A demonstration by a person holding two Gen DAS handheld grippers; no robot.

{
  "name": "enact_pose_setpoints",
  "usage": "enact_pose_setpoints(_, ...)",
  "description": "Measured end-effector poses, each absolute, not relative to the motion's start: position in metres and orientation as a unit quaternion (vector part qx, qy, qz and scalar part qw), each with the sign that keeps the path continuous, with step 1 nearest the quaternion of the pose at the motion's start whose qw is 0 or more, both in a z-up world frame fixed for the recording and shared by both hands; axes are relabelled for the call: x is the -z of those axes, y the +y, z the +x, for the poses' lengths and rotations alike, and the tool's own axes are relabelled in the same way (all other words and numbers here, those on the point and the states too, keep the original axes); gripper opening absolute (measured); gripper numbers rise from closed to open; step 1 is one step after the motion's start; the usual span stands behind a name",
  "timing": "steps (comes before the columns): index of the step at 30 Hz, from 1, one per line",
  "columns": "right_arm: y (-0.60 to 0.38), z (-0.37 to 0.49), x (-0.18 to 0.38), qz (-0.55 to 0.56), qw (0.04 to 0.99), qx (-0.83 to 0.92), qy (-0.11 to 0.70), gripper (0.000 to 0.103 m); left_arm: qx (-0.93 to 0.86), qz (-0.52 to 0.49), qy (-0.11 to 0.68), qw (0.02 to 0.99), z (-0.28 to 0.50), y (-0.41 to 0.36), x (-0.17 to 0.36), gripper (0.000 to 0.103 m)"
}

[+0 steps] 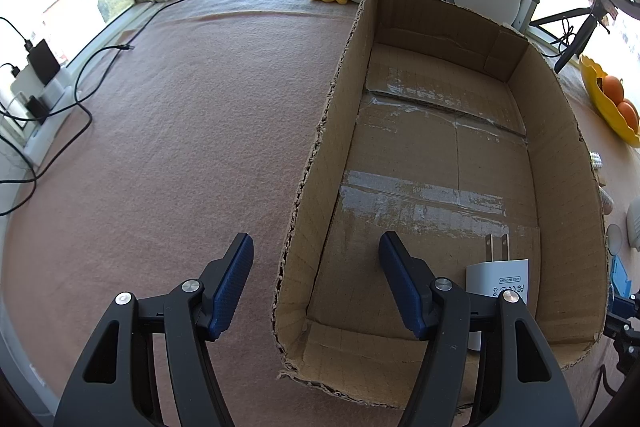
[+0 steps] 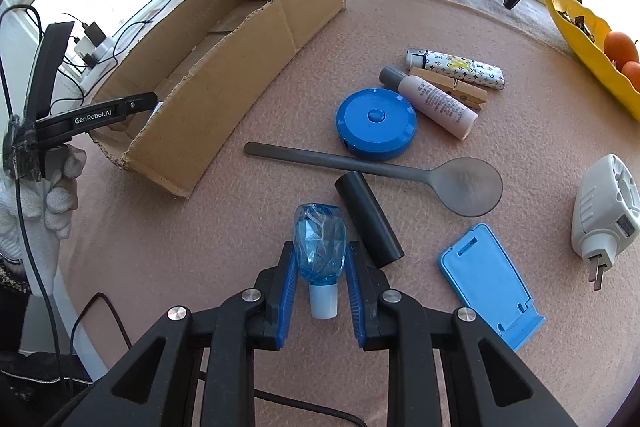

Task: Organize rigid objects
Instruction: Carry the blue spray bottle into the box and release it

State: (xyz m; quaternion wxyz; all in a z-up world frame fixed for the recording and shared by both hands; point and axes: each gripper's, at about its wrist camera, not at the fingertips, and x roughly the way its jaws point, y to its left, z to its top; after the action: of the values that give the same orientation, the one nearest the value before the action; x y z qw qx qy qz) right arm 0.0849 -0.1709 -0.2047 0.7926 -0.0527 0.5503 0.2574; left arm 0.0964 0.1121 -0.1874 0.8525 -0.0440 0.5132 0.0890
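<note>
Small blue bottle (image 2: 320,247) between right tongs (image 2: 321,269), pads touching its sides

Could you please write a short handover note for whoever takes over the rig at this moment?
Left gripper: open and empty, straddling the cardboard box's left wall.
Right gripper: jaws closing on the small blue bottle, which lies on the cloth.
Done: white charger is in the box.
Left: box the blue bottle, then the black cylinder, grey spoon, blue tape measure, pink bottle, clothespin, lighter, blue phone stand and white plug adapter.
</note>
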Motion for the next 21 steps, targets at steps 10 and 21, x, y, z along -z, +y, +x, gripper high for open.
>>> enact_pose_setpoints(10,-0.160,0.085,0.169,-0.037,0.808,-0.275,0.520,0.021,-0.088,-0.046,0.512,0.853,0.097,0.112,0.187,0.067)
enact_pose_setpoints(21,-0.118,0.104,0.132,-0.027,0.821,-0.305,0.482,0.021,-0.086,-0.048,0.511,0.854,0.097,0.114,0.188,0.067)
